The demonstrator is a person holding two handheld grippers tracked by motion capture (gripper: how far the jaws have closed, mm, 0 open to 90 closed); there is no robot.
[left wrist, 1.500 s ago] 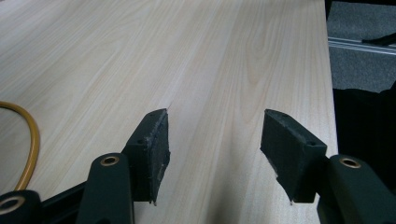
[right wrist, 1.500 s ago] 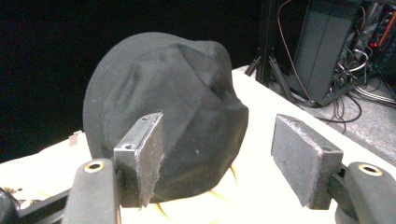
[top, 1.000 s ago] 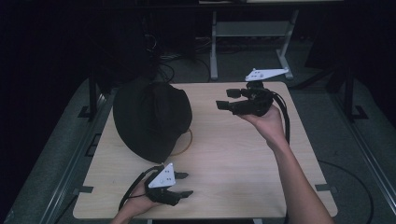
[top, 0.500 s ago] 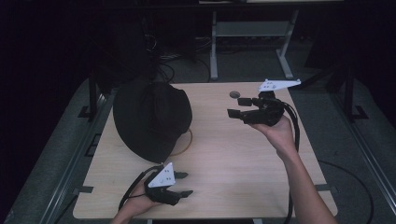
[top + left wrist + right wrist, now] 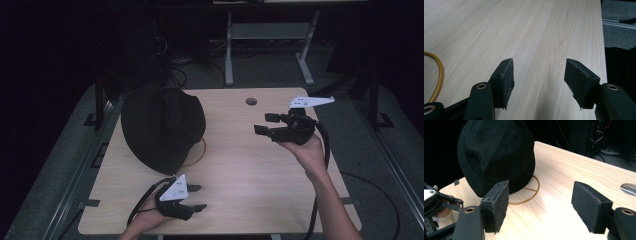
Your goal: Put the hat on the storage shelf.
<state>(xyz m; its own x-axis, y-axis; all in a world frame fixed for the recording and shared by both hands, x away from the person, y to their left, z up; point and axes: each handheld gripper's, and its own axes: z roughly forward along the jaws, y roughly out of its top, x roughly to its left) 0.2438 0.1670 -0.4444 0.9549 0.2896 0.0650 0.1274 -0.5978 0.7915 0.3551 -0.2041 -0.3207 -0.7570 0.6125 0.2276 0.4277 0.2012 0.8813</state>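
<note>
Black hat (image 5: pixel 162 127) sits on the left half of the wooden table (image 5: pixel 250 165), covering a yellow wire stand (image 5: pixel 529 190) whose ring the right gripper view reveals. Left gripper (image 5: pixel 196 197) low at near edge, jaws spread, empty. Right gripper (image 5: pixel 267 125) raised right of the hat, jaws spread, empty.

A matt black cloth hat (image 5: pixel 162 127) sits on the smooth, pale wood-grain table (image 5: pixel 240 165).
</note>
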